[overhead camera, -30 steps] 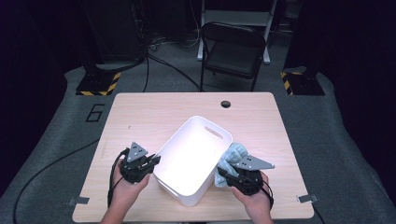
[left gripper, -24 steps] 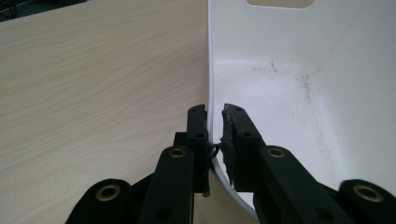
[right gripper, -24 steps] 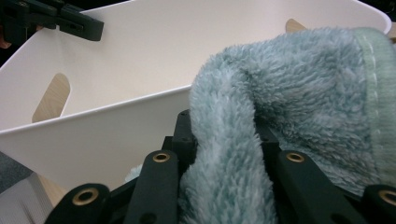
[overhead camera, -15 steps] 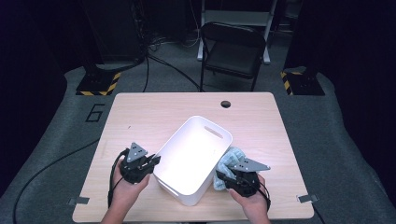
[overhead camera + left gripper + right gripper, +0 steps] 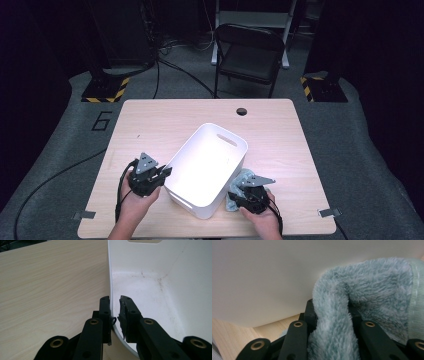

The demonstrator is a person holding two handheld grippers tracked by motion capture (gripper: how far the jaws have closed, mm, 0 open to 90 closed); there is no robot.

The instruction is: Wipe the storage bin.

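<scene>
Left hand-held gripper (image 5: 161, 175) sits at the near-left rim of the white bin (image 5: 210, 167), jaws straddling the wall – one outside, one inside, closed down to the thin plastic edge (image 5: 111, 302), so it's clamped on the bin wall. My read: that's an anchor grip, keeping the bin from sliding or tipping on the bench (image 5: 150, 125) while the other side works. Bin sits skewed on the bench, roughly centre, open side up, inside has faint smudges on the floor (image 5: 150, 287) near the far corner. Right hand-held gripper (image 5: 246, 197) is at the bin's near-right outer wall, jaws pinched on a fold of a fluffy light-blue towel (image 5: 362, 290) – fabric bulges up between them. Towel lies on the bench (image 5: 245, 176), touching the bin's outside wall, not in it yet. Likely staged for wiping the bin or dropping the towel in; can't tell which.
</scene>
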